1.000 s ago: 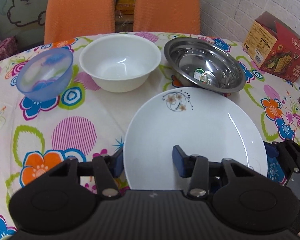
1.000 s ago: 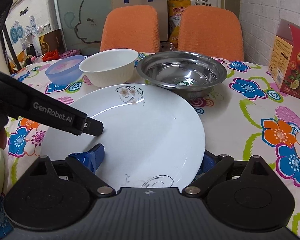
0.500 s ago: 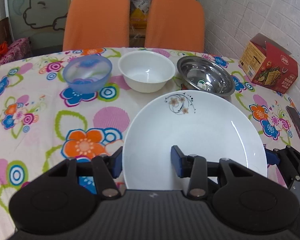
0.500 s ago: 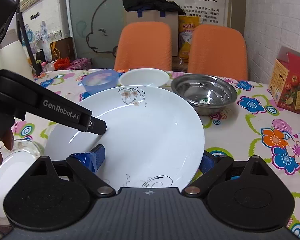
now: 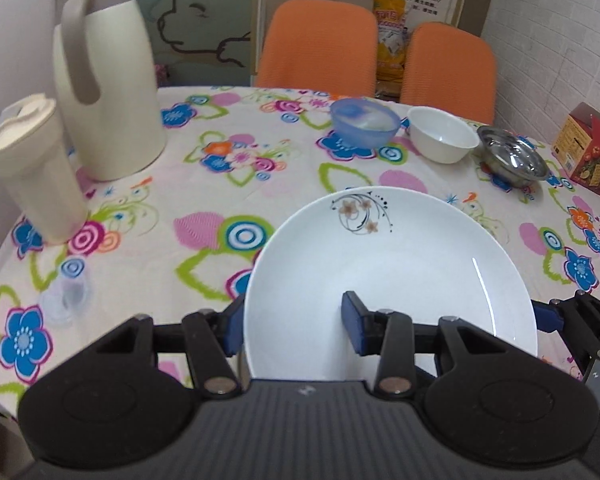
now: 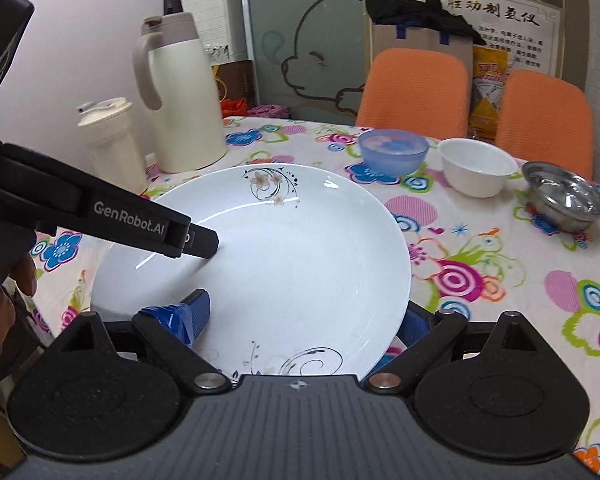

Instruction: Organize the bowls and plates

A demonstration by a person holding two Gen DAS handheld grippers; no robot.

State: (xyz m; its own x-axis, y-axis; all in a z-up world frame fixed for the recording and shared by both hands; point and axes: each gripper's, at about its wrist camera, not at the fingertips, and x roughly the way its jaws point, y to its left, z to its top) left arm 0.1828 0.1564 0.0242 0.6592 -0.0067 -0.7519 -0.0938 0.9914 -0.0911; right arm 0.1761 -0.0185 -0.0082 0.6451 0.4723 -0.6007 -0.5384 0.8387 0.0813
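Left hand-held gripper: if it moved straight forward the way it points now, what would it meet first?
Holding the white plate, the left hand-held gripper points across bare tablecloth toward the blue bowl. That bowl looks like the first thing in line, though depth and height are unclear.

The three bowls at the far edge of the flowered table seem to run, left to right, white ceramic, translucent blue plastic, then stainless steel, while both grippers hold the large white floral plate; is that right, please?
Not quite: the order is wrong. The left wrist view shows the translucent blue plastic bowl leftmost, then the white ceramic bowl, then the stainless steel bowl. Both the left gripper and the right gripper do hold the large white floral plate.
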